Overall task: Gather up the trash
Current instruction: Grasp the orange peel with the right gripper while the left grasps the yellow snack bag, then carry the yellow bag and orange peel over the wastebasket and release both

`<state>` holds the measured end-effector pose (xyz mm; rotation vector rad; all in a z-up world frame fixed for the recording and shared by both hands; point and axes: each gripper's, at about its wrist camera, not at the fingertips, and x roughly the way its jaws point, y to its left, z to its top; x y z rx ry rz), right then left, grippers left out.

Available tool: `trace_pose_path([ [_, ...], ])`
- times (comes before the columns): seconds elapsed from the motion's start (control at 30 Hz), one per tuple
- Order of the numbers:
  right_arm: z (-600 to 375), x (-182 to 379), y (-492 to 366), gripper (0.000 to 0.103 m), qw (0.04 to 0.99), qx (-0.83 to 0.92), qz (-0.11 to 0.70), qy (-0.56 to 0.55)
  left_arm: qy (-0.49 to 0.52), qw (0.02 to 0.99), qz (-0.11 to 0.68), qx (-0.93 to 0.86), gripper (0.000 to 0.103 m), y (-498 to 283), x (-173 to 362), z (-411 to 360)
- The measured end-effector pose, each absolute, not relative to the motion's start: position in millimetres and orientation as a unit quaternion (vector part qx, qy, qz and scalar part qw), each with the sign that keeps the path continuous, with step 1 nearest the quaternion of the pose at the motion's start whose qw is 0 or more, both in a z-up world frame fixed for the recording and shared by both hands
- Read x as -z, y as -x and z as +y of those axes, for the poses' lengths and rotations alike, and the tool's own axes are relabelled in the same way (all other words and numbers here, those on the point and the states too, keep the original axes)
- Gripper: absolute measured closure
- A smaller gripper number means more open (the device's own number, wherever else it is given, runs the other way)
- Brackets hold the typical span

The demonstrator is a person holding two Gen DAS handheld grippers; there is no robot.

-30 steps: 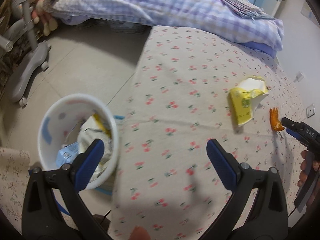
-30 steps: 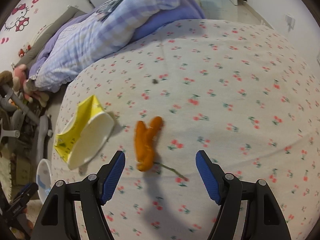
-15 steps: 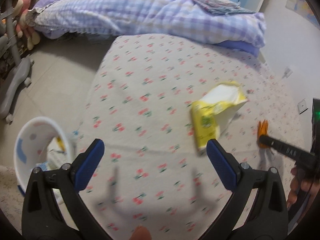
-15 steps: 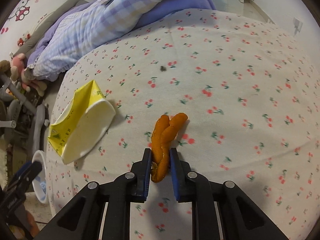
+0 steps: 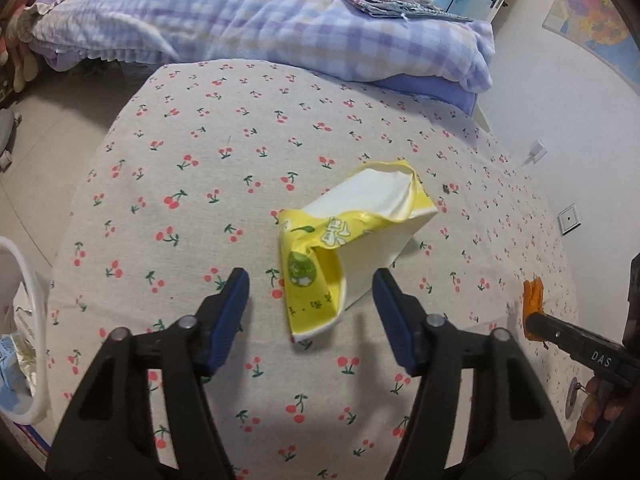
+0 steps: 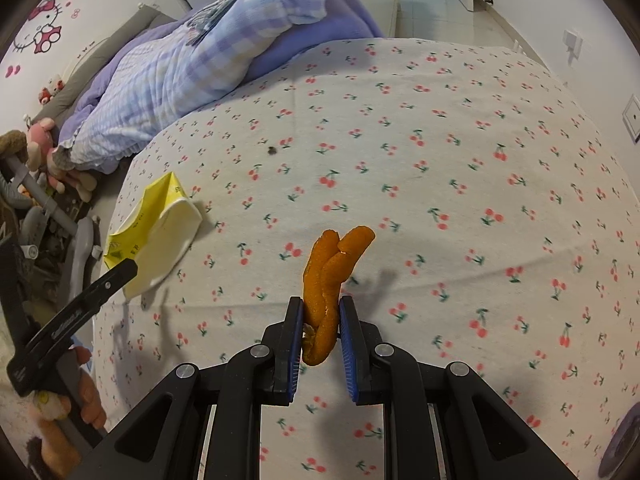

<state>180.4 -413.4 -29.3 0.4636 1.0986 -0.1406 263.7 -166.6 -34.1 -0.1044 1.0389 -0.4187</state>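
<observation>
My right gripper [image 6: 320, 316] pinches the orange peel [image 6: 334, 270] above the bed [image 6: 460, 152], and my left gripper [image 5: 312, 300] has just been closing around the yellow wrapper [image 5: 352, 240] without touching it, so the soft wrapper might slip away.

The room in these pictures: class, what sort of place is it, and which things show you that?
Most likely a child's bedroom. A bed with a cherry-print sheet fills both views, a checked quilt is heaped on it, and a cartoon cat sticker decorates the wall above soft toys.
</observation>
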Motion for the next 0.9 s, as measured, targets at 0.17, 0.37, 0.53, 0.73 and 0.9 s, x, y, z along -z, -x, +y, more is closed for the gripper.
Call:
trace_pose_path([
  [0.17,-420,29,-172,0.085,0.825,0.065,0.518,-0.217,0.045,0.844,0.496,0.199,0.070,-264,40,-167],
  [0.37,-421,26,-166,0.084,0.827,0.064,0.516,-0.214,0.049,0.847,0.492,0.198,0.071,-259,35,-158],
  [0.53,-418,19,-163,0.084,0.833,0.061,0.509,-0.209,0.056,0.843,0.496,0.199,0.071,-253,28,-146],
  [0.73,-407,8,-158,0.085,0.841,0.052,0.501,-0.198,0.072,0.843,0.495,0.198,0.071,-240,18,-125],
  [0.9,-396,0,-156,0.085,0.846,0.038,0.494,-0.196,0.081,0.846,0.490,0.194,0.072,-232,8,-104],
])
